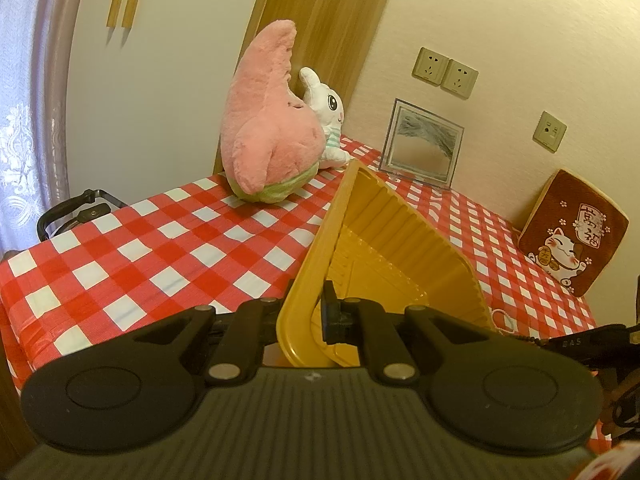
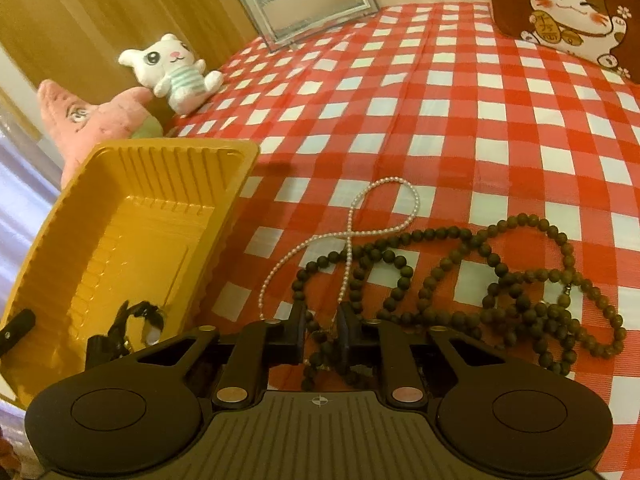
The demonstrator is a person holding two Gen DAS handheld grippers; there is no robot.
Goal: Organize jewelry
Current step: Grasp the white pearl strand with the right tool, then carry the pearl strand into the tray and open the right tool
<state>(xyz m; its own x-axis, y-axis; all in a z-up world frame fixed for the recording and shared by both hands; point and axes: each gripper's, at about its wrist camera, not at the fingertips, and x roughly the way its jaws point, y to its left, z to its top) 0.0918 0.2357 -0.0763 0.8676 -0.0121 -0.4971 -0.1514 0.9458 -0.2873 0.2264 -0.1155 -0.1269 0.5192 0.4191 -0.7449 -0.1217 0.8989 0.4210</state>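
Yellow tray point(image 1: 384, 240) is clamped at its near rim by the left gripper point(image 1: 308, 316), tilted off the checked bench point(image 1: 160, 248). Right gripper point(image 2: 322, 330) fingers are nearly closed around the dark bead necklace point(image 2: 500, 280), right of the tray; pearl strand point(image 2: 360, 232) lies across it.

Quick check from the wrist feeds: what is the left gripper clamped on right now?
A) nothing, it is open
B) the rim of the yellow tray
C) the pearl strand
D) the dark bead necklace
B: in the left wrist view the left gripper has its fingers closed on the near rim of the yellow tray, which is tilted up off the checkered tablecloth.
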